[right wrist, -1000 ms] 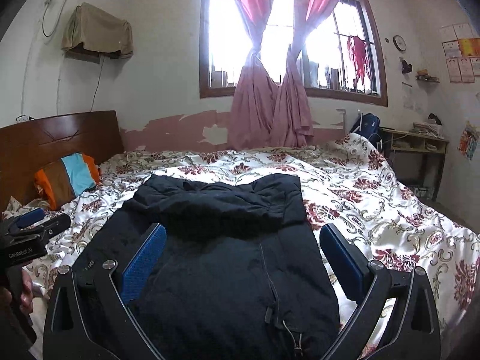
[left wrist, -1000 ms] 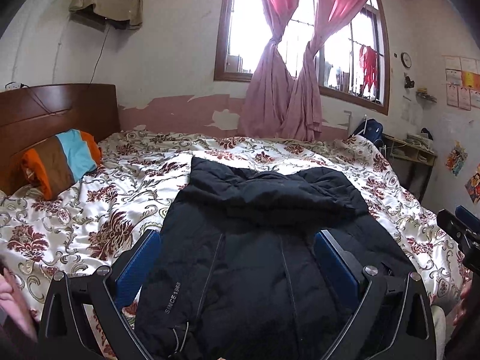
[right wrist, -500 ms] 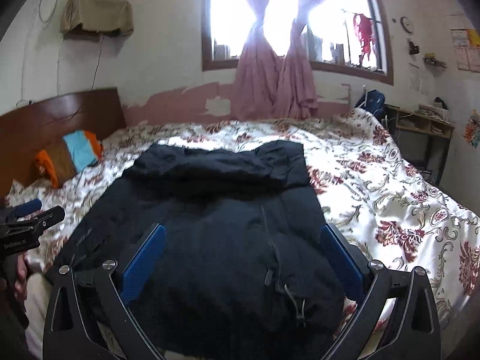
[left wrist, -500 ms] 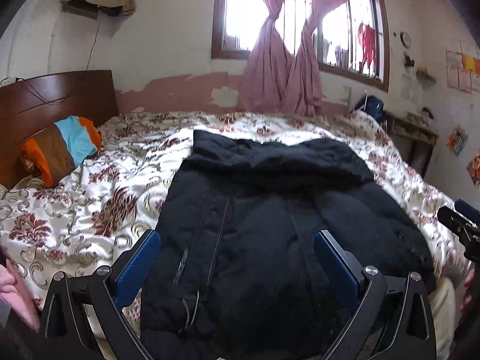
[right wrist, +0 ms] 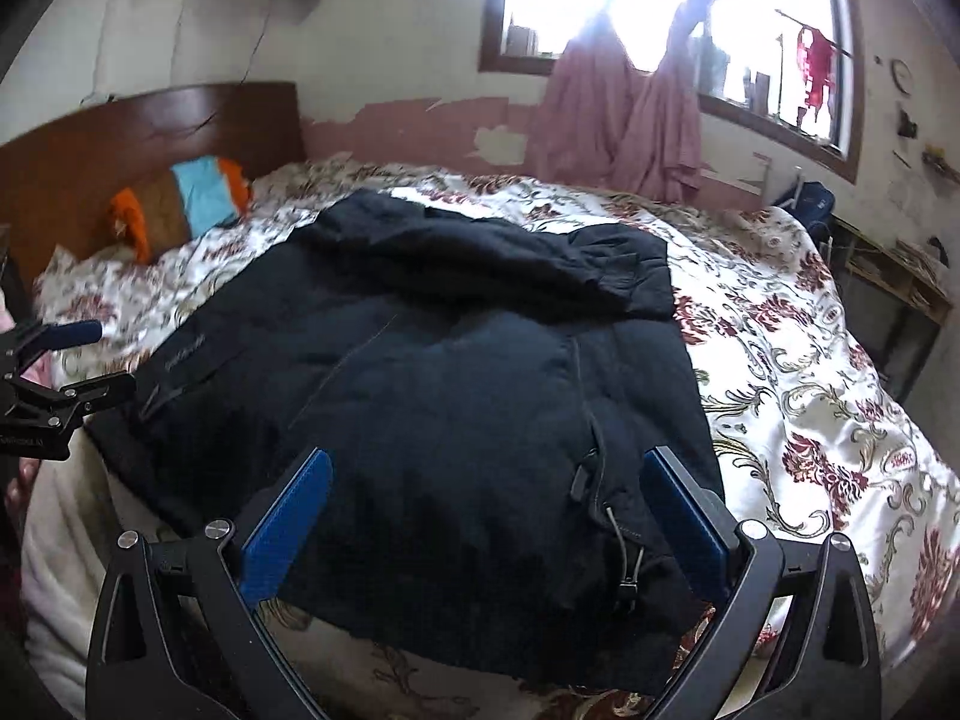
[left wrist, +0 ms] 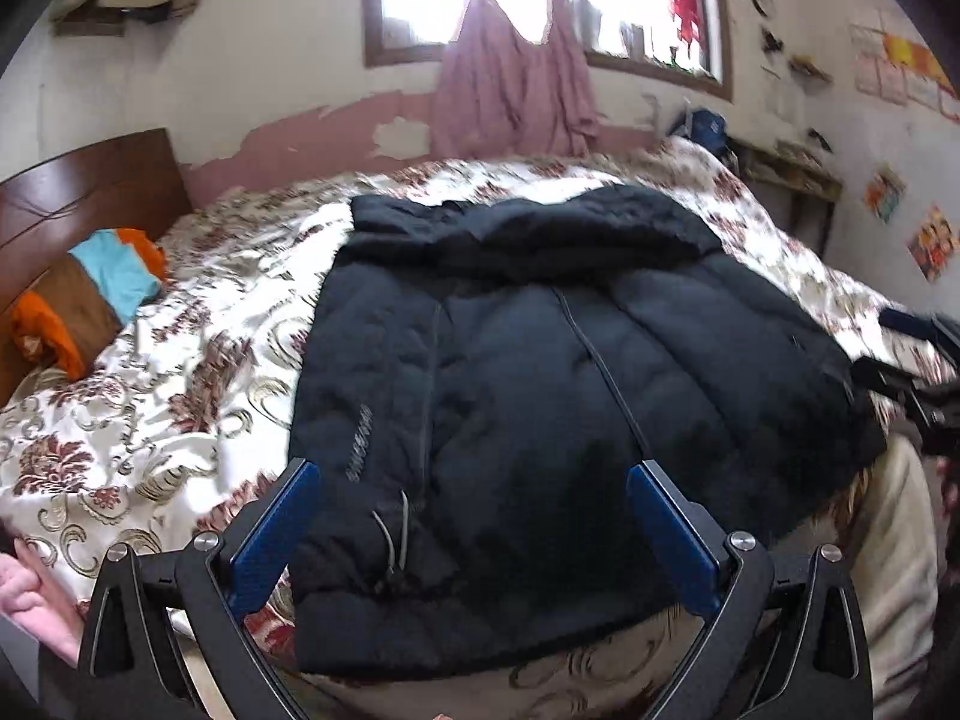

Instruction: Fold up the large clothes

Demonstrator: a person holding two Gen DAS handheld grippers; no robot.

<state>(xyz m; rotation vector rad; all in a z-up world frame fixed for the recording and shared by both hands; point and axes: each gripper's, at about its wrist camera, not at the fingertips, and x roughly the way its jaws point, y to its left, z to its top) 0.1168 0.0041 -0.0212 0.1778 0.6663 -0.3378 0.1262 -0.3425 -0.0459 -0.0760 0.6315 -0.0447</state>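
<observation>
— Dropping both tools closer to the bed (left wrist: 180, 372), are you?

— Yes. A second ago I was looking across the room with the black jacket (left wrist: 540, 372) lying further off; now both views tip downward and its near hem fills the bottom. My left tool (left wrist: 474, 531) hangs over the near left corner, my right tool (right wrist: 489, 516) over the near right corner. Both are released, fingers spread wide, grasping nothing.

— So the fold hasn't begun?

— Not yet, I'd judge. The jacket lies flat, front up, hood end toward the window (right wrist: 654, 6), hem at the edge of the floral bedspread. Coming down on both hem corners suggests I mean to lift the hem and carry it toward the collar.

— What can't you make out?

— Plenty. The sleeves seem tucked at the top, but the black cloth swallows its own folds, so I can't say how they lie. The left view is smeared with motion. The hem's very edge sits behind my tool frames, and I can't tell whether the fingers touch fabric. Drawcords (right wrist: 624, 558) dangle near the right corner; they could snag.
</observation>
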